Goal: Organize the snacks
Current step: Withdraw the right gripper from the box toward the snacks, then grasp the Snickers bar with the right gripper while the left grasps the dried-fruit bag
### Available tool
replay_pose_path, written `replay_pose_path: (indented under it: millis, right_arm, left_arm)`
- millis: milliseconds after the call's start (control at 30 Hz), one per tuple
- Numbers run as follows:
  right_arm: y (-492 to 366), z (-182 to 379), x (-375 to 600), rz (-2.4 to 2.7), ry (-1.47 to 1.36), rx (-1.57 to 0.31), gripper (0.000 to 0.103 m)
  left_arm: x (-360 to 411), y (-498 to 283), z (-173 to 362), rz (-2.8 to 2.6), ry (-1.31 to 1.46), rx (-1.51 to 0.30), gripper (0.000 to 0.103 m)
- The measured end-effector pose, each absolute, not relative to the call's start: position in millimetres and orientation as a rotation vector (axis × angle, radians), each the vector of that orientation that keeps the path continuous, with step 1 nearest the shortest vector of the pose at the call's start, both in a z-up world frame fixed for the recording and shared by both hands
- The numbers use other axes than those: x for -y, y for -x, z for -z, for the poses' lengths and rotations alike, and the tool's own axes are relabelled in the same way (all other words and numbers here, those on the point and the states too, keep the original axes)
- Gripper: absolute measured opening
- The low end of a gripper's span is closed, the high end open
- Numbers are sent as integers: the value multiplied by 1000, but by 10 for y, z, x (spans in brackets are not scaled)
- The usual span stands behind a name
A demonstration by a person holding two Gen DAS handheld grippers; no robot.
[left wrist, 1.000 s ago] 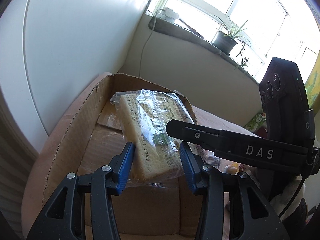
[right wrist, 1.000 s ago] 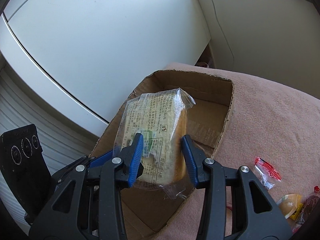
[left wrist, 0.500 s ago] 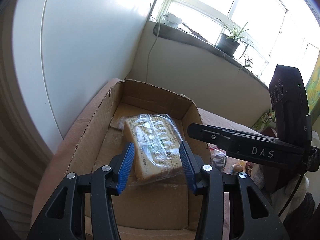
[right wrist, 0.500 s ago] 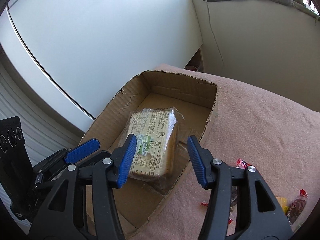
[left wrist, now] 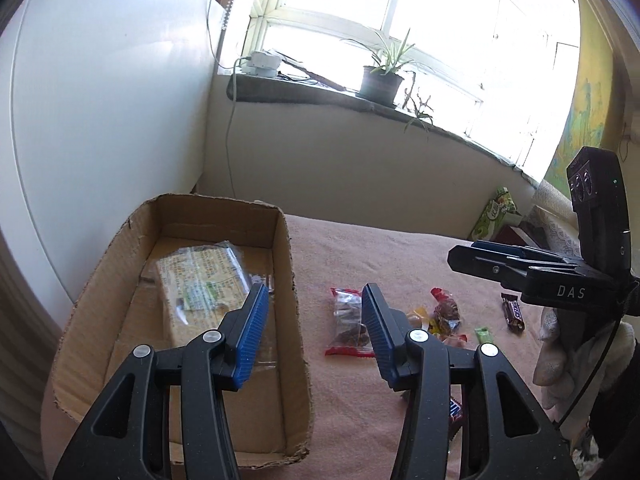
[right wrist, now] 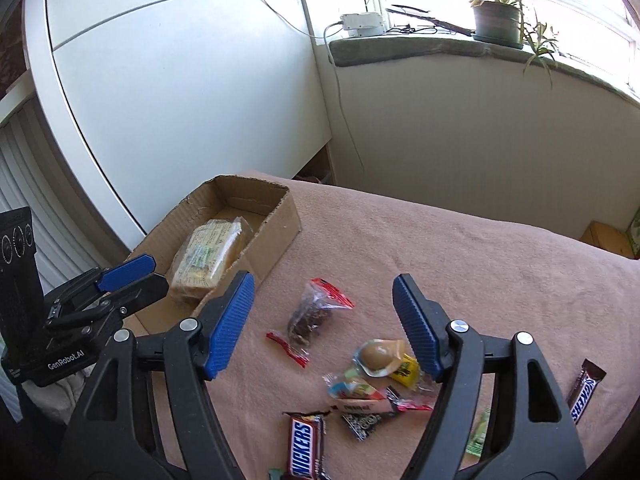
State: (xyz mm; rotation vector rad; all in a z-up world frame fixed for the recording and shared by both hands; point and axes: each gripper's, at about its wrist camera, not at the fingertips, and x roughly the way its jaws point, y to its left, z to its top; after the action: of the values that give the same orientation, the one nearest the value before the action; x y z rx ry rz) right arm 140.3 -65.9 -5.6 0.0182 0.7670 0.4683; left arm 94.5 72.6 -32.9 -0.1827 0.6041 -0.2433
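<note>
Seen from the left wrist, the left gripper (left wrist: 310, 326) hangs with its blue pads spread and nothing between them, above the right wall of an open cardboard box (left wrist: 286, 248). A clear-wrapped bread pack (left wrist: 200, 288) lies flat on the box floor. The box sits on a pink blanket (left wrist: 380, 248), where a red-edged clear snack bag (left wrist: 350, 322) lies just right of the box and a small Snickers bar (left wrist: 513, 311) rests farther right. The right gripper (left wrist: 496, 254) shows side-on at the right edge; from here its jaws cannot be judged. A potted plant (left wrist: 380, 80) stands on the window sill.

Seen from the right wrist, the right gripper (right wrist: 324, 326) is spread wide and empty above the blanket (right wrist: 480, 248). Between and below its pads lie the snack bag (right wrist: 312, 314), a round jelly cup (right wrist: 378, 356), several mixed small wrappers and a Snickers bar (right wrist: 306, 446); a second Snickers bar (right wrist: 584, 390) lies well apart at right. The bread pack (right wrist: 206, 254) rests inside the box (right wrist: 280, 226) at left, with the left gripper (right wrist: 132, 276) beside the box's near end.
</note>
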Motion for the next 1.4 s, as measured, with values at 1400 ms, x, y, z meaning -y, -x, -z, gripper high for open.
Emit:
replay_pose_path:
  millis: [1400]
  right_arm:
    - [-1284, 973, 2808, -15, -103, -980, 61]
  left_arm:
    - [911, -1699, 919, 568, -2, -919, 44]
